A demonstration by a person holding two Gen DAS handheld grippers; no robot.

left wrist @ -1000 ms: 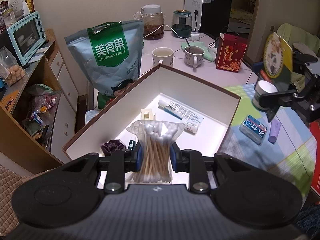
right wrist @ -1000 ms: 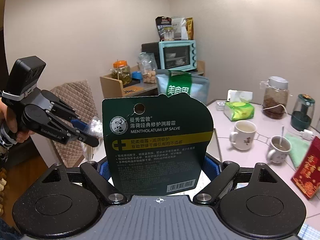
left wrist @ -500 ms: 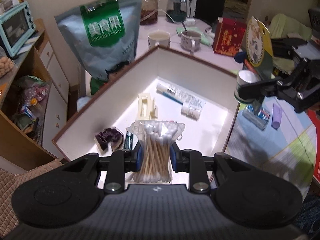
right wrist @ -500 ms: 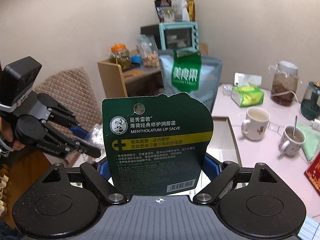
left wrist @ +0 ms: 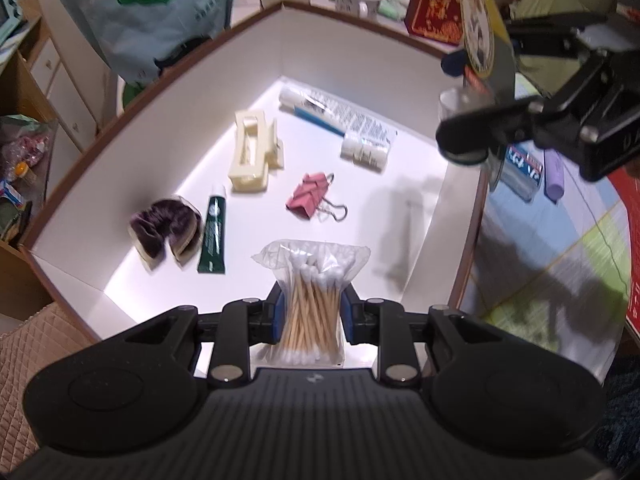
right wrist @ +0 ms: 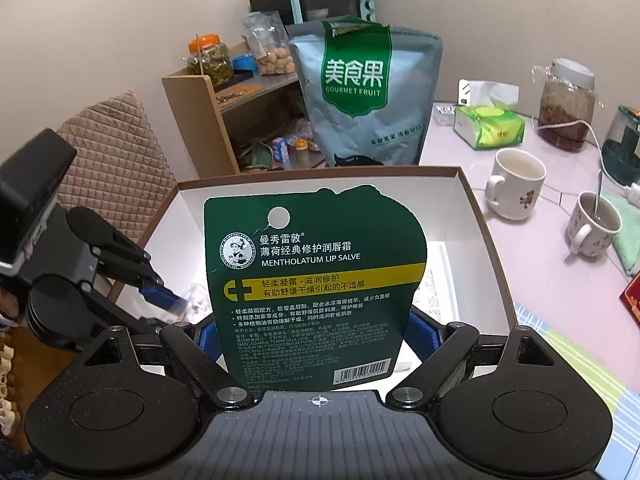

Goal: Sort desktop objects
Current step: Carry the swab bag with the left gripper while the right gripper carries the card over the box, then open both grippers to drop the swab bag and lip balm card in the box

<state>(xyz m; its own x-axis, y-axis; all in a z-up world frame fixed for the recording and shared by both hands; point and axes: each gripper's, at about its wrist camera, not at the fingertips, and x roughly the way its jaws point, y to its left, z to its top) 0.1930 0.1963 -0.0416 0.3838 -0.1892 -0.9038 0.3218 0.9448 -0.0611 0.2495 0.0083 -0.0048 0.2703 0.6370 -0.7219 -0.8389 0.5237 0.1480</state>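
Each claw is matte black plastic with a ribbed, grey-black deck just behind its fingers and a small white crosshair mark at the deck's front edge. The left claw [left wrist: 312, 312] has two broad round housings, one on either side of it, each with a shallow circular recess. Angled link arms run forward from silver screw heads to blue pads [left wrist: 279, 312] on the inner finger faces. The right claw [right wrist: 316, 336] has the same build, with triangular cut-outs in its outer arms and blue pads [right wrist: 208, 340].
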